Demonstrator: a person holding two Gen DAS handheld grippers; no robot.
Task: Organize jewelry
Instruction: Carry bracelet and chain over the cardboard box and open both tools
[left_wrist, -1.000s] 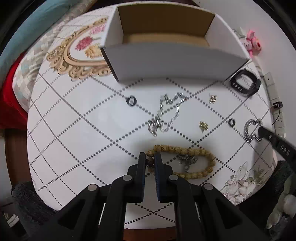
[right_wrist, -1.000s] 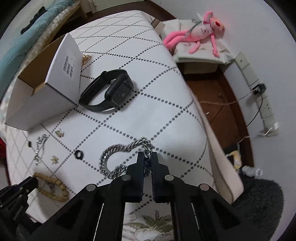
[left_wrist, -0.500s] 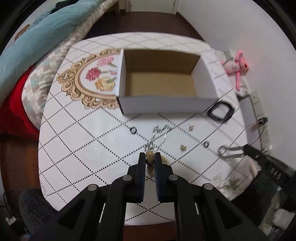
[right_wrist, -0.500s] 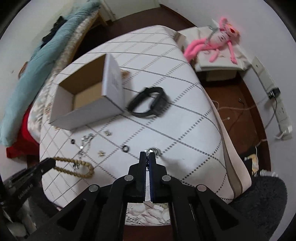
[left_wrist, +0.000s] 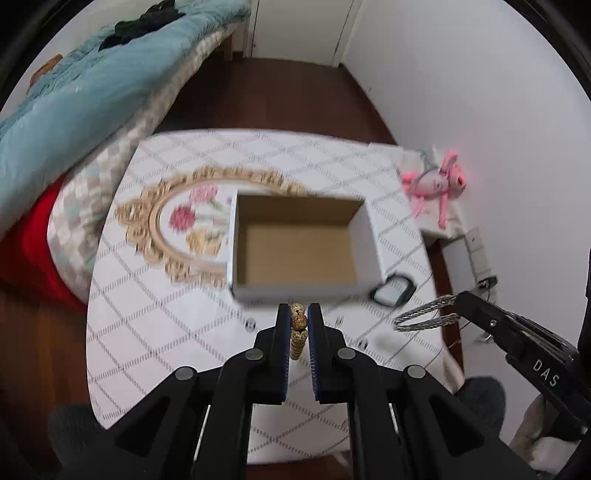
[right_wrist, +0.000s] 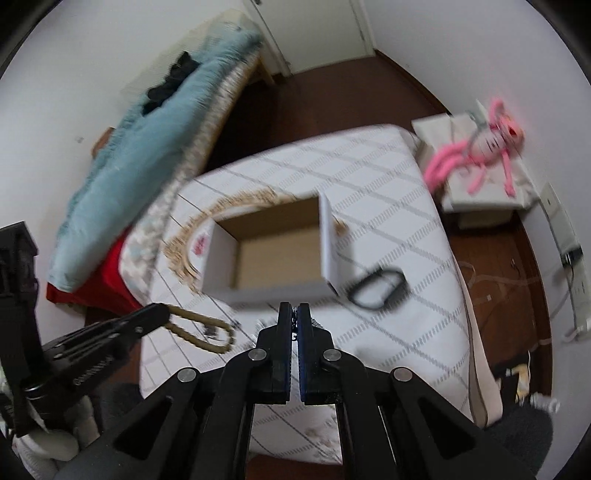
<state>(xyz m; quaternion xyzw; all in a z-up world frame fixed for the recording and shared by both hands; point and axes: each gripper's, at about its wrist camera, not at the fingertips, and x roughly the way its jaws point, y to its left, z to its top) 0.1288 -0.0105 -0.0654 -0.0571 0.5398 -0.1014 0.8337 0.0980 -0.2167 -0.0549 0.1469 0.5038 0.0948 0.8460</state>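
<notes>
My left gripper is shut on a wooden bead bracelet, held high above the table; the bracelet also hangs from it in the right wrist view. My right gripper is shut on a silver chain bracelet, which dangles from its tip in the left wrist view. Both hover in front of the open white cardboard box, whose brown inside shows nothing in it. It also shows in the right wrist view.
A black smartwatch lies right of the box, also in the right wrist view. Small rings and earrings lie on the white quilted table. A bed stands at the left, a pink plush toy at the right.
Both grippers have risen well above the table, lifting the bead bracelet and the silver chain off it. The box now sits lower and further below in both views.
</notes>
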